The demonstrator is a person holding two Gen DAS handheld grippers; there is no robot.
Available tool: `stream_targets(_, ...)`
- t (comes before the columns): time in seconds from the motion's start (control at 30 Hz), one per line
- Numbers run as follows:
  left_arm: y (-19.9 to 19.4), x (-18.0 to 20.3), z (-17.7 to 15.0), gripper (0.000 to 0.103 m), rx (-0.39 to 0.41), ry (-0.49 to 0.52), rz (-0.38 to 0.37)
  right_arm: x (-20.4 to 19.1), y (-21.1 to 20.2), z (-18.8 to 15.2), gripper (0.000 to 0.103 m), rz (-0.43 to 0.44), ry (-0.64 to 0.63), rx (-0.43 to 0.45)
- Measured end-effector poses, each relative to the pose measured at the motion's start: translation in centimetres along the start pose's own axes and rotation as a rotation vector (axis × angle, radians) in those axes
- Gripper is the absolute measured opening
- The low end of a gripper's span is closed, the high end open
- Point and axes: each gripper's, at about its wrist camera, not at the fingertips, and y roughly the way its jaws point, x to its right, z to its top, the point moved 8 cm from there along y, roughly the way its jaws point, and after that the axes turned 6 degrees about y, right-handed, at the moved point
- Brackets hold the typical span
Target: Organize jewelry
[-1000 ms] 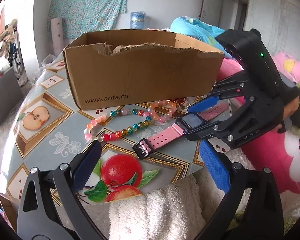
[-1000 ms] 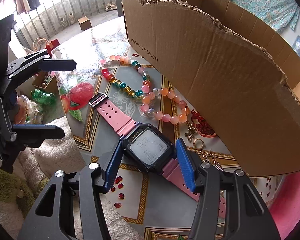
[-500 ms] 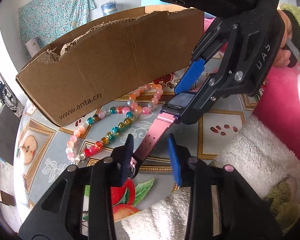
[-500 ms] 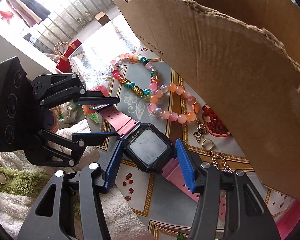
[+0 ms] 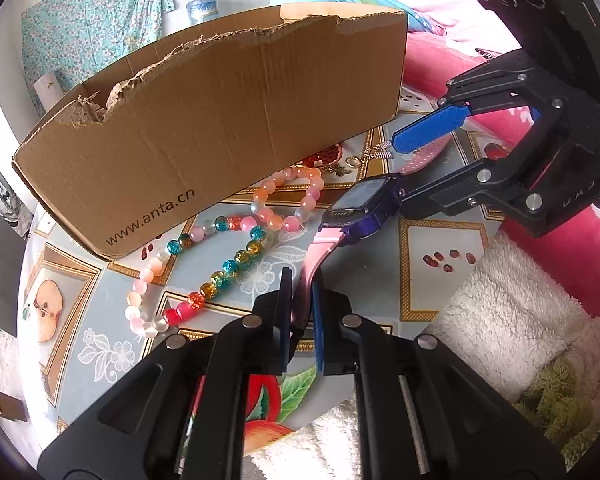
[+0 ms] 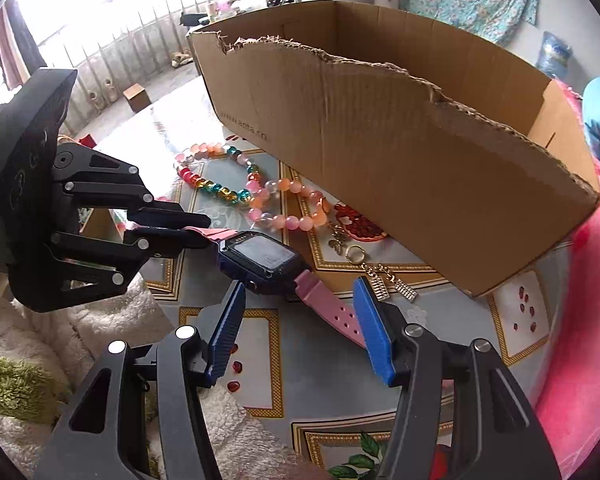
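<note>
Left gripper (image 6: 198,229): at nine o'clock in the right wrist view, its black jaws have just been closing and are now clenched on one pink strap of the watch; in its own view the blue pads (image 5: 319,322) pinch that strap at six o'clock.
Bead bracelets (image 5: 236,248): two loops, one of pink, teal, amber and red beads, one of peach and pink beads, lying on the tablecloth at about nine o'clock from the watch in the left wrist view, just in front of the box.
Watch (image 6: 265,258): dark square case with a grey screen, near the middle of the right wrist view; its case sits off the table, one strap running into the left gripper at nine o'clock, the other strap (image 6: 328,310) reaching toward five o'clock.
Cardboard box (image 5: 228,128): open-topped, torn along its front edge, a web address printed on the wall, standing at twelve o'clock behind the jewelry.
Small pieces: a gold ring (image 6: 355,255) and dangling earrings (image 6: 396,284) lie near the box wall, at about two o'clock from the watch.
Right gripper (image 6: 300,328): released, blue pads spread wide either side of the free strap without pressing it; seen at three o'clock in the left wrist view.
Tablecloth (image 6: 420,396): grey-blue with framed fruit prints, under everything.
</note>
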Motion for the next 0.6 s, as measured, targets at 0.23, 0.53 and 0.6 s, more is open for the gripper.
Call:
stream_targets(0.23,0.3,-0.3,0.4,0.008,-0.011,0.013,-0.005,0.0,0.3,-0.9,0.023,-0.249,-0.101,0.066)
stream_targets(0.53,-0.3,-0.5,1.3,0.004,0.037,-0.027,0.062,-1.5,1.1,-0.9,0.005,-0.685,-0.362,0.227)
stream_targets(0.6,-0.9,-0.8,1.8,0.004,0.064,-0.048,0.078,-1.5,0.8,-0.1,0.005,-0.737,-0.365,0.275)
